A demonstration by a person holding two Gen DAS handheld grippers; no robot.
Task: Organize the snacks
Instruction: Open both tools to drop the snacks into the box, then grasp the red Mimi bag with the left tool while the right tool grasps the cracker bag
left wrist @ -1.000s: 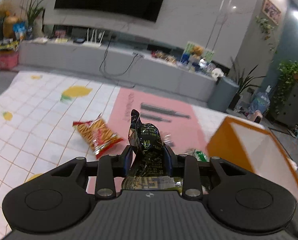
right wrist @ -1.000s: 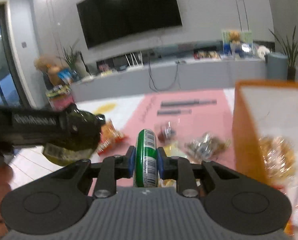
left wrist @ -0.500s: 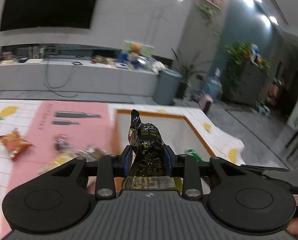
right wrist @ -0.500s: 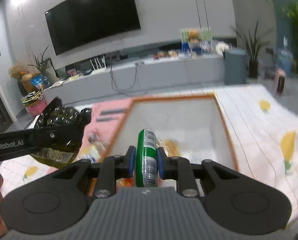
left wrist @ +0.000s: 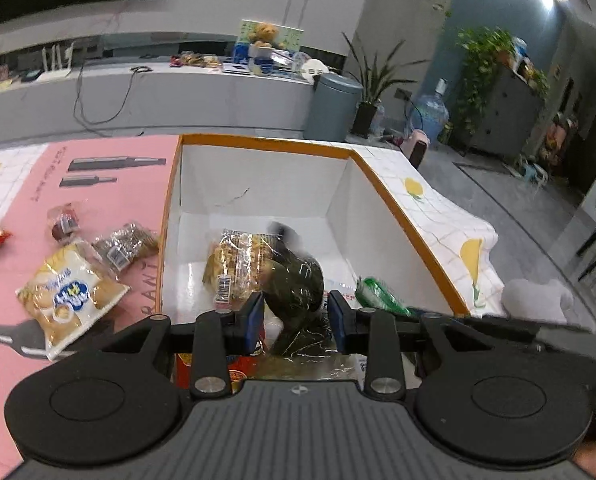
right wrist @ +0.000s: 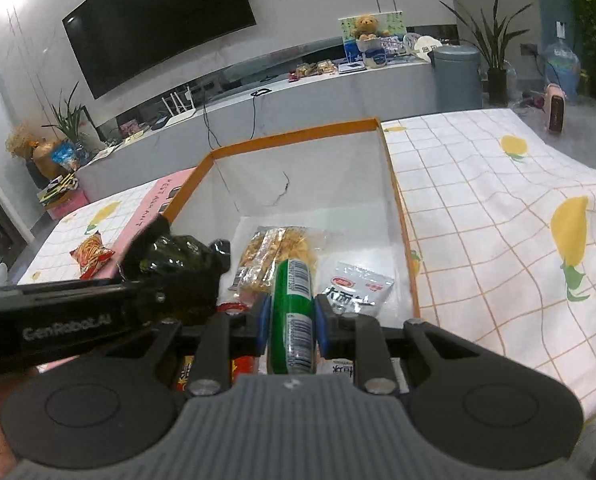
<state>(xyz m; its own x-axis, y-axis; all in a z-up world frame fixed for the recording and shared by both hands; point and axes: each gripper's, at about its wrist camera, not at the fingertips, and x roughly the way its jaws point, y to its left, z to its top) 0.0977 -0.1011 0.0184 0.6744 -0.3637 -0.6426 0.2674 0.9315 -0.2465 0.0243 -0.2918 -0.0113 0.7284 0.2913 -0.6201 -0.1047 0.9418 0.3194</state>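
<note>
An orange-rimmed white box [left wrist: 393,208] [right wrist: 294,132] stands on the table. Both grippers hover over its near end. My left gripper [left wrist: 296,316] has opened; the dark green foil snack bag [left wrist: 294,288] is blurred between its spread jaws, dropping into the box. It also shows in the right wrist view [right wrist: 178,268]. My right gripper [right wrist: 292,320] is shut on a green snack packet [right wrist: 292,312], also seen in the left wrist view [left wrist: 379,296]. Inside the box lie a clear cracker pack [left wrist: 238,264] [right wrist: 274,256] and a white sachet [right wrist: 355,288].
On the pink mat [left wrist: 110,192] left of the box lie a yellow-white chip bag [left wrist: 70,300], a clear brown snack pack [left wrist: 126,244], a small red-dark packet [left wrist: 64,224] and a red stick-snack bag [right wrist: 92,256]. The checked tablecloth [right wrist: 497,220] drops off at the right.
Both grippers swung from the pink mat to above the box and tilted down. My left gripper's jaws opened and the dark green bag slipped down from them.
</note>
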